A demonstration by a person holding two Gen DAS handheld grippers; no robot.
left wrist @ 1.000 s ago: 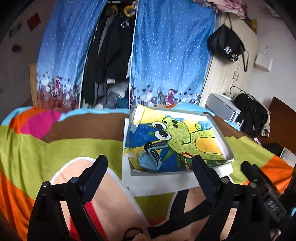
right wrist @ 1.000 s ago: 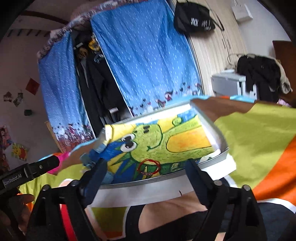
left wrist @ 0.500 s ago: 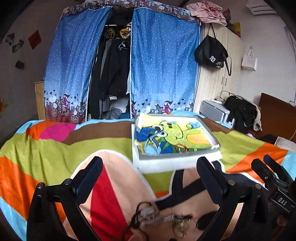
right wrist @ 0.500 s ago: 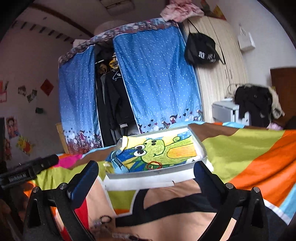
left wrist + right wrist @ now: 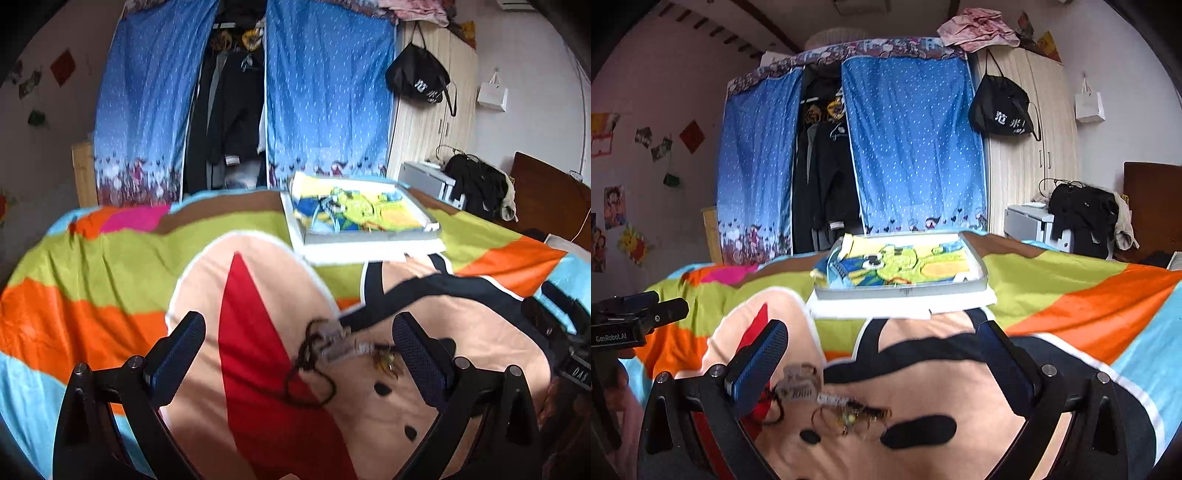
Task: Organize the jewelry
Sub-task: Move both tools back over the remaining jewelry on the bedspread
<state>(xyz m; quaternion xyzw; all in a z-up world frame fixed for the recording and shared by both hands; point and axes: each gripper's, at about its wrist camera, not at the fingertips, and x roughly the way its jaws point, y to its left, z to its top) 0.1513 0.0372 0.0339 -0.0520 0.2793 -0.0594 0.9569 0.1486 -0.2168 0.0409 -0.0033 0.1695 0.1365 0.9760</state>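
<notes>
Right, both tools are empty: my left gripper (image 5: 299, 350) has its jaws spread wide with nothing between the pads, and my right gripper (image 5: 882, 358) stands just as wide, also holding nothing. Loose jewelry is a small tangle on the bedspread (image 5: 92, 277), on the peach patch near the bed's front edge: a dark cord necklace (image 5: 306, 373), a clear clip-like piece (image 5: 332, 341) and a small gold trinket (image 5: 384, 360) (blurred, can't say exactly what it is). I'd judge all of it very light and limp; the cord will drape and drag whatever it's snagged on, and the clear piece looks hard and probably slippery. Best hold is likely the cord where it bunches at the clear piece, pinched low so the pads don't grab quilt too. From the left gripper the pile sits just ahead, between the fingers and nearer the right-hand one. From the right gripper it lies by the left-hand finger (image 5: 757, 365), not centred. Destination looks like the tray (image 5: 369, 236) lined with a cartoon cloth, well apart toward the bed's far edge, already holding a few pieces.
</notes>
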